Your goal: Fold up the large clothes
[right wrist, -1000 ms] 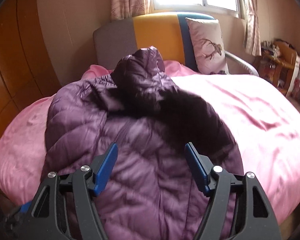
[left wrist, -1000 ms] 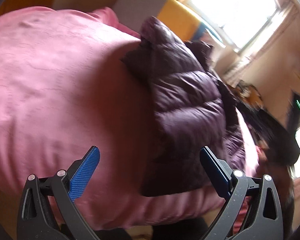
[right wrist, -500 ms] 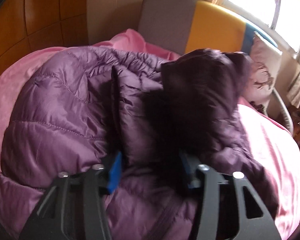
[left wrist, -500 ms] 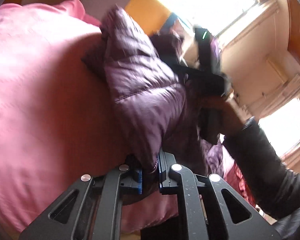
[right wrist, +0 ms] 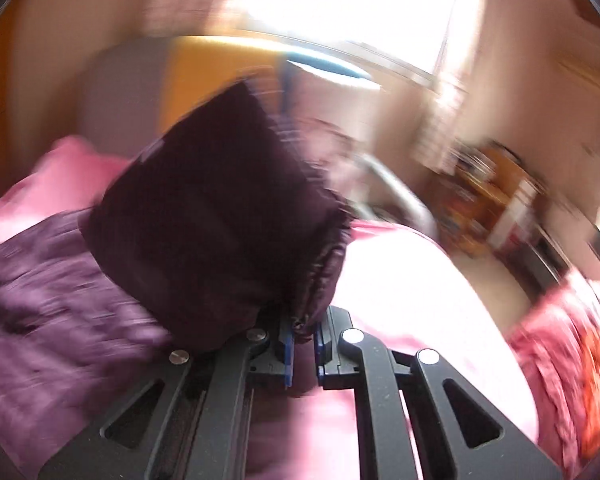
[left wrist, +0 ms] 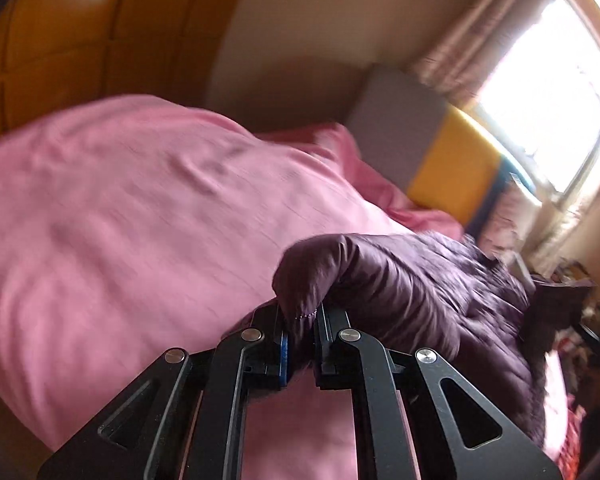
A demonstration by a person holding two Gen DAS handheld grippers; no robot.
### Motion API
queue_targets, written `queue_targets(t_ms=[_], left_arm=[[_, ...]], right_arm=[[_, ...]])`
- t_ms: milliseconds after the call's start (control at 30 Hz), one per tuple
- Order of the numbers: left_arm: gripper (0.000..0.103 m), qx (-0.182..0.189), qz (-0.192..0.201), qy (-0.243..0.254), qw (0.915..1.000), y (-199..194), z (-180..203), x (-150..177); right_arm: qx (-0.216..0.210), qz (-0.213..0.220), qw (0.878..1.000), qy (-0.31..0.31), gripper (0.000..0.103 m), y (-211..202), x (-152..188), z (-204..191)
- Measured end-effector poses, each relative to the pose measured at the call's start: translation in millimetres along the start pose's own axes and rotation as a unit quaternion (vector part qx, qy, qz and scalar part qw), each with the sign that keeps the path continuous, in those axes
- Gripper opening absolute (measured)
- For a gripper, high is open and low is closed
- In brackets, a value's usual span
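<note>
Clamping purple jacket (left wrist: 420,292) edges, both grippers (left (left wrist: 300,334), right (right wrist: 304,332)) hang over pink bedding (left wrist: 140,208).

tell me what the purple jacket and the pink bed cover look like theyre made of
Purple jacket: looks like a thin synthetic shell, probably nylon or polyester, over soft padding. The signs are its slight sheen, puffy stitched channels and fine crinkles. The filling cannot be told.

Pink bed cover: looks like a smooth woven fabric with a soft satin-like sheen and shallow, broad wrinkles. Cotton or a blend is possible; blur hides the weave.
</note>
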State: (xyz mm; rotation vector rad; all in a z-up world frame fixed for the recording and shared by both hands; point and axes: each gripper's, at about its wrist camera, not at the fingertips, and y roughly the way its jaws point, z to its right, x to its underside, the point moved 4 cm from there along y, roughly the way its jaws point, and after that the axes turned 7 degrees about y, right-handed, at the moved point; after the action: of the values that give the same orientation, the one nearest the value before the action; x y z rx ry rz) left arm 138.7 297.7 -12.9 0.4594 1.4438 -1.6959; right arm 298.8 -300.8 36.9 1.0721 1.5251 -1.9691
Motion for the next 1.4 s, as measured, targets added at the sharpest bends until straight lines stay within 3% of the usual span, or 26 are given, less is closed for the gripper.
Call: queue_targets(t_ms=[100,200,233,267,333,433,500,600,633,667,700,800,833,900,933,1033,1067,1100,1167,1300,1367,1400], left_arm=[[0.015,-0.018,0.009,0.0,0.9998,2,0,-10],[0.037,-0.026,0.017,0.002,0.9995,-3,0,-13],[0.061,-0.03,0.023,-0.001,0.9993,-5,0,-10],[0.083,-0.035,0.03,-0.004,0.9989,-5,3,-9],[0.086,-0.049,0.052,-0.01,0.9974,-15,5,-5],[0.086,-0.07,0.042,-0.01,0.9966,-21,-2,2],[0.086,-0.06,0.031,-0.014,0.9976,-25,-5,11],[0.086,-0.044,0.014,-0.013,0.9988,-28,-1,32],[0.086,-0.035,0.008,-0.014,0.9993,-28,2,37],[0.086,-0.02,-0.002,-0.014,0.9997,-27,8,46],[0.086,-0.013,-0.007,-0.014,0.9998,-25,12,52],[0.086,0.028,-0.032,-0.002,0.9991,-20,32,77],[0.086,0.037,-0.039,0.001,0.9985,-18,37,84],[0.086,0.057,-0.055,0.009,0.9968,-14,49,99],[0.086,0.068,-0.062,0.012,0.9957,-14,54,105],[0.086,0.1,-0.077,0.021,0.9918,-12,66,121],[0.086,0.112,-0.084,0.026,0.9899,-11,70,126],[0.086,0.119,-0.087,0.028,0.9887,-11,73,129],[0.086,0.134,-0.094,0.034,0.9859,-9,80,132],[0.086,0.19,-0.098,0.043,0.976,-11,99,133],[0.086,0.218,-0.097,0.045,0.97,-13,107,132],[0.086,0.238,-0.098,0.044,0.9654,-15,113,131]], right_arm=[[0.068,-0.027,0.996,0.06,0.007,26,-4,75],[0.107,-0.056,0.987,0.11,0.012,39,7,131],[0.116,-0.059,0.985,0.115,0.021,38,13,142],[0.122,-0.06,0.983,0.123,0.04,36,19,153],[0.12,-0.058,0.982,0.134,0.062,28,30,163],[0.113,-0.042,0.987,0.109,0.07,4,39,156],[0.065,-0.037,0.993,0.087,0.072,-17,55,130],[-0.045,-0.036,0.998,0.008,0.072,-59,78,49],[-0.107,-0.036,0.993,-0.033,0.073,-81,90,3],[-0.142,-0.037,0.987,-0.058,0.073,-96,97,-26],[-0.196,-0.037,0.975,-0.095,0.074,-120,113,-69],[-0.292,-0.035,0.938,-0.186,0.082,-170,157,-169],[-0.295,-0.028,0.931,-0.213,0.082,-179,172,-188],[-0.281,-0.019,0.919,-0.277,0.082,-187,201,-231],[-0.249,-0.015,0.915,-0.316,0.082,-181,219,-254],[-0.162,0.004,0.916,-0.368,0.07,-155,241,-268],[-0.161,-0.01,0.918,-0.363,0.059,-147,243,-268],[-0.168,-0.027,0.919,-0.356,0.052,-143,243,-267],[-0.189,-0.045,0.919,-0.342,0.027,-143,240,-262],[-0.279,-0.098,0.92,-0.257,0.017,-151,207,-230],[-0.355,-0.134,0.906,-0.188,0.016,-160,183,-206],[-0.403,-0.151,0.89,-0.149,0.016,-163,169,-188]])
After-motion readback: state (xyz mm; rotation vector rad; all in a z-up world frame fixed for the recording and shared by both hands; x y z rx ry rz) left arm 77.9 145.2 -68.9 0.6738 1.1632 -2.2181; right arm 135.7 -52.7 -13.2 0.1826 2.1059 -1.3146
